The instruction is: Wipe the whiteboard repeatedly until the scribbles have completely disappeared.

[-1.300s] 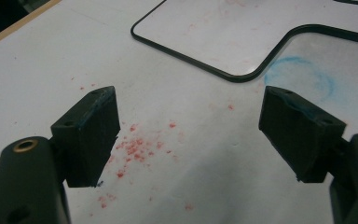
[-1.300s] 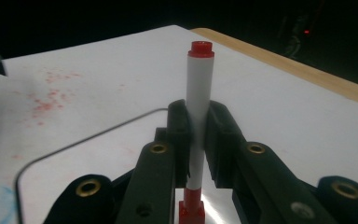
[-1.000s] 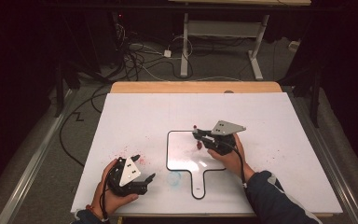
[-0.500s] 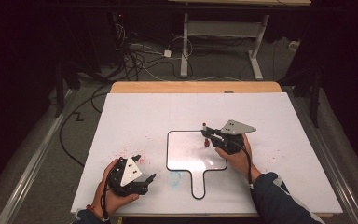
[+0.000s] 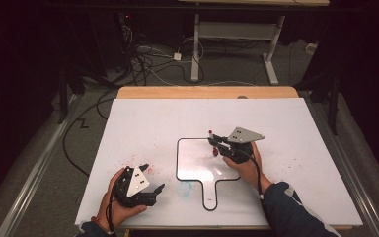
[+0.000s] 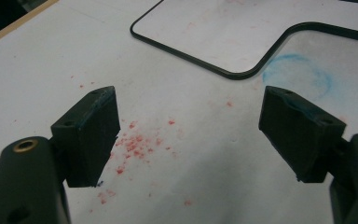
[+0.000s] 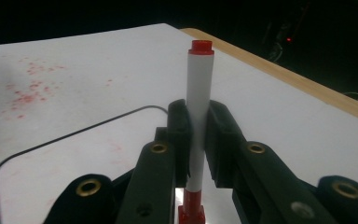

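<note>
High view: right claw (image 5: 216, 144) over the top right corner of the black-rimmed board (image 5: 197, 168) on the white counter (image 5: 296, 128), gripping a red marker (image 5: 211, 134) standing up, board right below it; left claw (image 5: 150, 180) well apart, down by the near edge. Left gripper view: left claw (image 6: 189, 135) wide open, holding nothing, over red specks. Right gripper view: right claw (image 7: 197, 135) shut tight on the marker (image 7: 198, 93), long side up and down.
</note>
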`<state>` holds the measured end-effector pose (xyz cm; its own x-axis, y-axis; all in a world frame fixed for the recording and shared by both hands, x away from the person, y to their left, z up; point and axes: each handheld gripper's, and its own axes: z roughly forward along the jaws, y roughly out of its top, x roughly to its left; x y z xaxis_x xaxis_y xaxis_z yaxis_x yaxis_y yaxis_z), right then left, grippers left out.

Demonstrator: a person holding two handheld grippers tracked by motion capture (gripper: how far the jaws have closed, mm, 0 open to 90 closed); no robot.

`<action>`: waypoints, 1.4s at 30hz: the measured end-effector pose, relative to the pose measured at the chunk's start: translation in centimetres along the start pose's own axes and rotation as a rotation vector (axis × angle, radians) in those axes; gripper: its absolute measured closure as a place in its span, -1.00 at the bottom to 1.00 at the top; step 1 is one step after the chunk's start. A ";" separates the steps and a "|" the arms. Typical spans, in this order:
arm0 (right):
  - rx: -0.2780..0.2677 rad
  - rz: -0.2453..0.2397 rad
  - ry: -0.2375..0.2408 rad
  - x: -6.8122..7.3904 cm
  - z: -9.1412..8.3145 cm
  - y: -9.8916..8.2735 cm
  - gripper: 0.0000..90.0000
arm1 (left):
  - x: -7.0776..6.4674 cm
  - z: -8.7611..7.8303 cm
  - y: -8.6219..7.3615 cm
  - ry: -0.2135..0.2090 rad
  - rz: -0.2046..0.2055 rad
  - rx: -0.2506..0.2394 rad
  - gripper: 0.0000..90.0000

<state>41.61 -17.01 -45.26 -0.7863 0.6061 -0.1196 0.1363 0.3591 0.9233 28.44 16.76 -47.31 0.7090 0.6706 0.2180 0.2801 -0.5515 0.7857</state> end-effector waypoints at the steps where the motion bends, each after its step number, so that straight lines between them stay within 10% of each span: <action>1: -0.007 0.023 0.000 -0.4 0.0 -0.1 0.82 | 0.0 0.0 0.0 0.000 0.001 0.001 -0.57; 9: -0.007 -0.009 0.098 2.1 1.3 0.7 0.82 | 0.0 0.1 0.1 -0.002 0.004 0.001 -0.56; 17: 0.017 0.012 -0.042 -1.0 1.2 0.5 0.82 | 0.0 0.0 0.1 -0.003 0.004 -0.002 -0.56; 25: 0.024 -0.036 0.022 1.8 2.5 1.3 0.82 | -0.1 0.1 0.2 -0.006 0.013 0.001 -0.56; 36: 0.031 0.002 -0.049 0.1 1.0 0.6 0.82 | -0.1 0.0 0.2 -0.005 0.014 0.001 -0.56; 42: 0.022 0.004 0.013 1.3 2.7 1.4 0.82 | -0.2 0.2 0.3 -0.011 0.018 0.002 -0.57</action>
<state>42.37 -13.83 -45.10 -0.7933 0.5985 -0.1115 0.1525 0.3726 0.9154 28.55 16.38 -47.28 0.7210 0.6552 0.2253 0.2689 -0.5644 0.7805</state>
